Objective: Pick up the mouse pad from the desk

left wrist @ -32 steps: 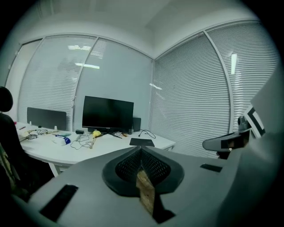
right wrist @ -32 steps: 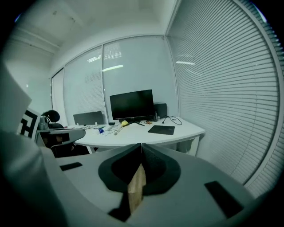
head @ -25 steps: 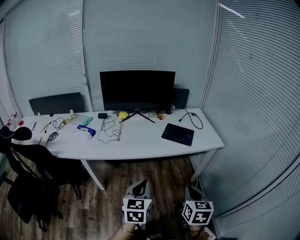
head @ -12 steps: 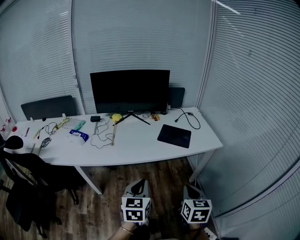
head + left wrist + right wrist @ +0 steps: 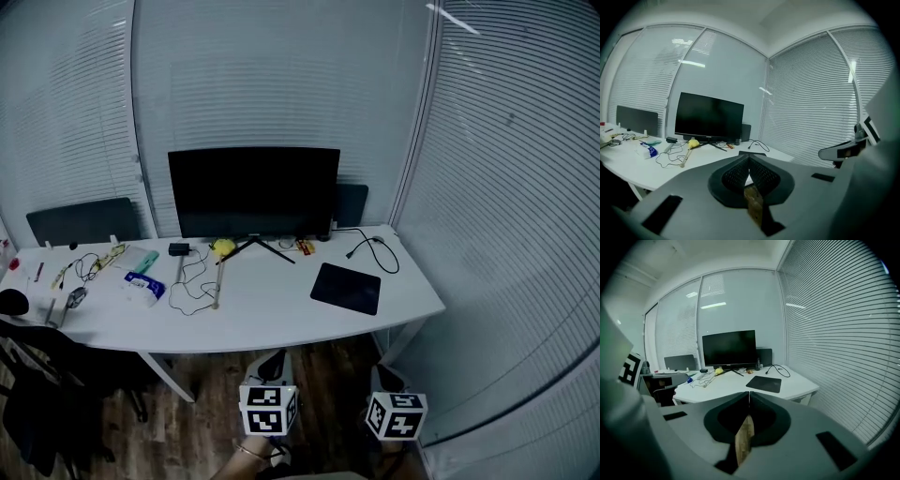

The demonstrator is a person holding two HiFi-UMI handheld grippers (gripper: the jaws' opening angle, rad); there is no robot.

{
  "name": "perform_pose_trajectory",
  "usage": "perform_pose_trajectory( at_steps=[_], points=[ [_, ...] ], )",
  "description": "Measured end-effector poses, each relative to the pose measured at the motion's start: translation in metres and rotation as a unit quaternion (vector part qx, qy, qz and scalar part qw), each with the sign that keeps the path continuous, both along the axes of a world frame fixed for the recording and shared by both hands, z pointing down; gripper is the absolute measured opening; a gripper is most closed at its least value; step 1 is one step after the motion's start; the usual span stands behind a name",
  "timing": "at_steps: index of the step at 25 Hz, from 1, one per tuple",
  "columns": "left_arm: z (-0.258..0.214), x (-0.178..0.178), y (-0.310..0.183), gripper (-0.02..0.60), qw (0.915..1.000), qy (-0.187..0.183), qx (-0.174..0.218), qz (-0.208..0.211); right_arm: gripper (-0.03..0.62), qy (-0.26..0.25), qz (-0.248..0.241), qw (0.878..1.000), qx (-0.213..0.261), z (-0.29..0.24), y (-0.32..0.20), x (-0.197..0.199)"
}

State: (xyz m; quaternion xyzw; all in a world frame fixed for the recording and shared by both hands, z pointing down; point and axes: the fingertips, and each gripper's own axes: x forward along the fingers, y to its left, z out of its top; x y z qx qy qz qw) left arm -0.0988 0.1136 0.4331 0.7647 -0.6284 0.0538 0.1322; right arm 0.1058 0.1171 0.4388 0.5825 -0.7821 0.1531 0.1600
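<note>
Dim, cool cast; ceiling-light glare on blinds (image 5: 525, 169); strong fisheye bending, dark corners.

the left gripper (image 5: 273, 364) was held low in the head view, pointing forward and a little down; its two jaws were pressed together with nothing between them; the right gripper (image 5: 386, 377) was beside it, apart from it, pointing the same way; its jaws were together and empty too; a bit of the left wrist (image 5: 246, 461) showed below

Grey left tongs (image 5: 749, 157) and right tongs (image 5: 749, 393), black hollows behind tips, white black-patterned marker cubes (image 5: 269, 410)
</note>
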Motion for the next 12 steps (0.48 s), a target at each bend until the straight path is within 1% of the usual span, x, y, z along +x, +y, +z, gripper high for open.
perform_pose_trajectory(
  at_steps=[7,12],
  points=[
    [0.002,-0.012,-0.048,0.018,0.9999,0.011,-0.007,0.003,0.034,0.012,0.0,1.0,-0.001,-0.003,-0.04,-0.016],
    [0.002,-0.012,-0.078,0.018,0.9998,0.008,-0.008,0.017,0.034,0.014,0.015,1.0,0.0,-0.004,-0.069,-0.016]
  ],
)
